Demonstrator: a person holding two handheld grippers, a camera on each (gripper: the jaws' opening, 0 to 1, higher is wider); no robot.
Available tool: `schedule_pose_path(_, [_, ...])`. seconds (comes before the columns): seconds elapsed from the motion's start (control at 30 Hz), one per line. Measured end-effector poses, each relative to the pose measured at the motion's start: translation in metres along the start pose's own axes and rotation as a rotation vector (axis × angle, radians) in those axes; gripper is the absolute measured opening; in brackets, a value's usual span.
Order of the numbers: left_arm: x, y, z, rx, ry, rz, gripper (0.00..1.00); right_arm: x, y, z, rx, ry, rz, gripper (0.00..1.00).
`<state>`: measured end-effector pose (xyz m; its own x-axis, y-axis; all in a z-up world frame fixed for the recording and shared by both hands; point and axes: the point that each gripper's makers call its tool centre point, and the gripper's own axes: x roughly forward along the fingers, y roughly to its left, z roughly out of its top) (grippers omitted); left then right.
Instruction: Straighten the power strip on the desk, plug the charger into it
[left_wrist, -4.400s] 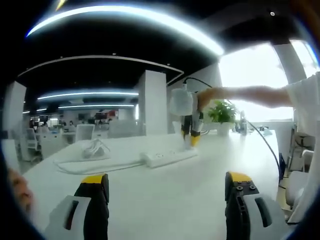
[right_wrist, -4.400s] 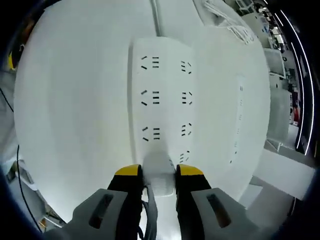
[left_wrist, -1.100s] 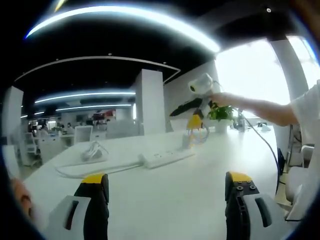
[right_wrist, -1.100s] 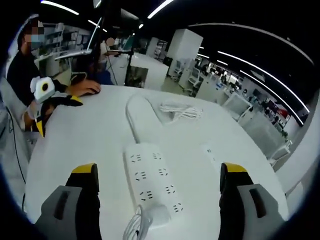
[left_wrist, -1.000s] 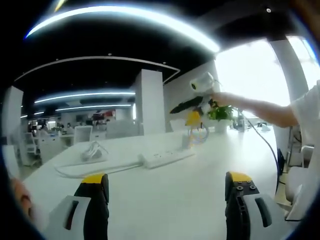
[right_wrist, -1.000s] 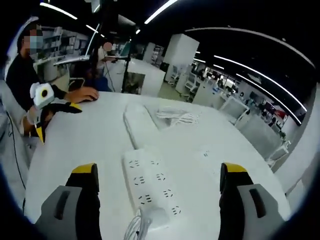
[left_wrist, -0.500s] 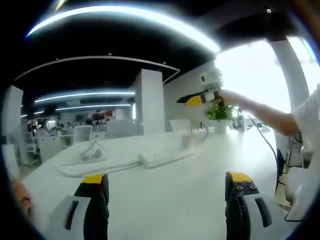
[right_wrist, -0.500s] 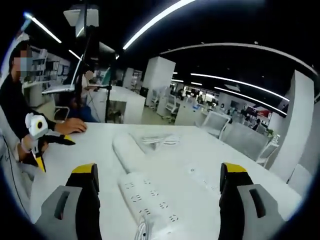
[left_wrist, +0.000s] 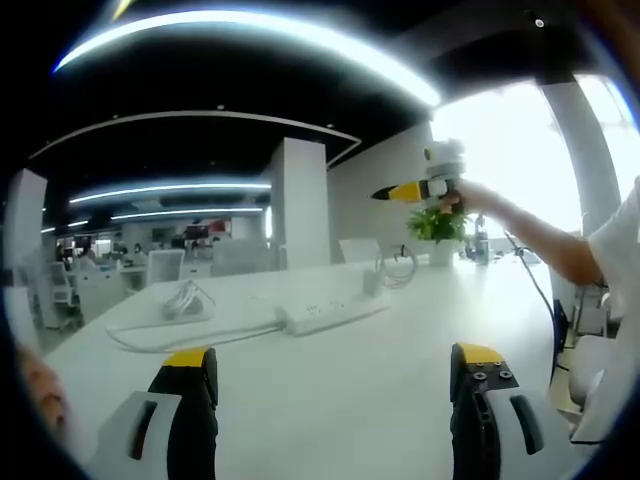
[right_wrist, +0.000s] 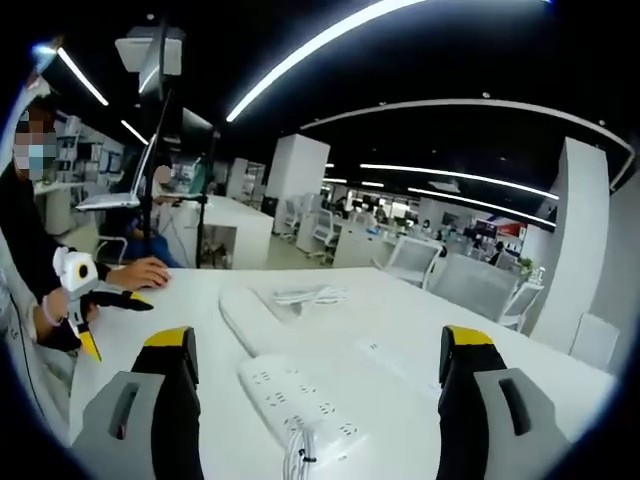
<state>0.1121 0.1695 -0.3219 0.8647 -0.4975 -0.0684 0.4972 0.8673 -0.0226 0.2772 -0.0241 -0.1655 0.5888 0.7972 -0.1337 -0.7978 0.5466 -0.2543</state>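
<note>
Right gripper view: the right hand-held gripper (right_wrist: 310, 355) hangs above the table (right_wrist: 180, 400) with jaws spread wide, holding nothing; the white power strip (right_wrist: 300, 400) lies between them, its cable at the near end. The left hand-held gripper (left_wrist: 325, 370) gapes equally wide, empty, over bare tabletop.

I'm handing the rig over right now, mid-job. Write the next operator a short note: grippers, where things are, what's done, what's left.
Left gripper: open, empty, low over the desk.
Right gripper: open, empty, raised above the desk.
Power strip: flat on the desk, its white cable running off beyond it.
Charger: sits in the strip's near end, cord looped beside it.
Done: charger looks plugged in.
Left: check the seating and that the strip lies straight.
</note>
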Motion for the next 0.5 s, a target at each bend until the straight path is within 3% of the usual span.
schedule_pose_path(0.17, [0.0,0.001,-0.001,-0.002,0.0,-0.001,0.99,-0.014,-0.002,-0.002,-0.033,0.001,-0.053,0.98])
schedule_pose_path(0.5, [0.0,0.001,0.0,-0.002,-0.003,-0.003,0.99,-0.043,0.0,-0.005,0.003,-0.025,-0.101,0.97])
